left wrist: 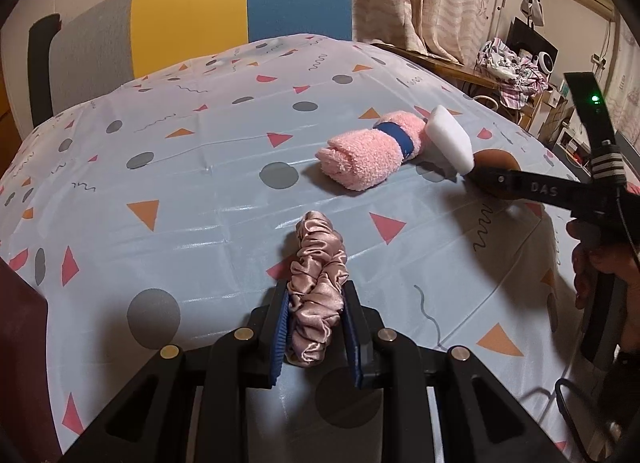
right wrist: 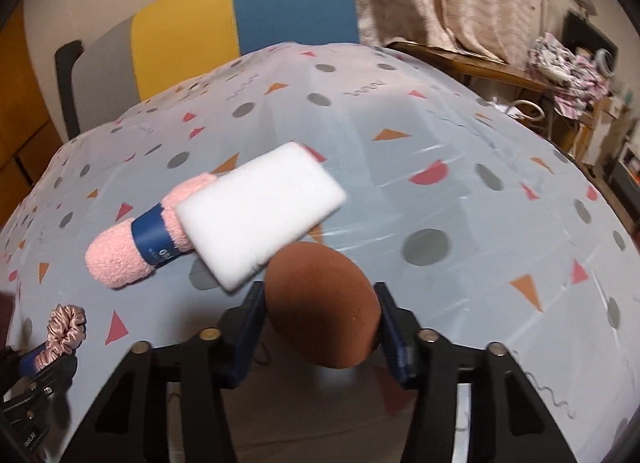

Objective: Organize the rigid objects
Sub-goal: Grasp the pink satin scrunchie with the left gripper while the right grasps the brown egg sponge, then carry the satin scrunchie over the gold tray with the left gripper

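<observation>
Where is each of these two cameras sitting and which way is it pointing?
Left wrist view: sits on the left gripper, looking forward across the patterned tablecloth toward the chair; the gripper is shut on a pink scrunchie, and the person's right hand shows at the right edge.
Right wrist view: sits on the right gripper, facing the same chair; the gripper is shut on a brown sponge.
Shared: rolled pink towel, white sponge block, scrunchie, tablecloth, chair.
</observation>
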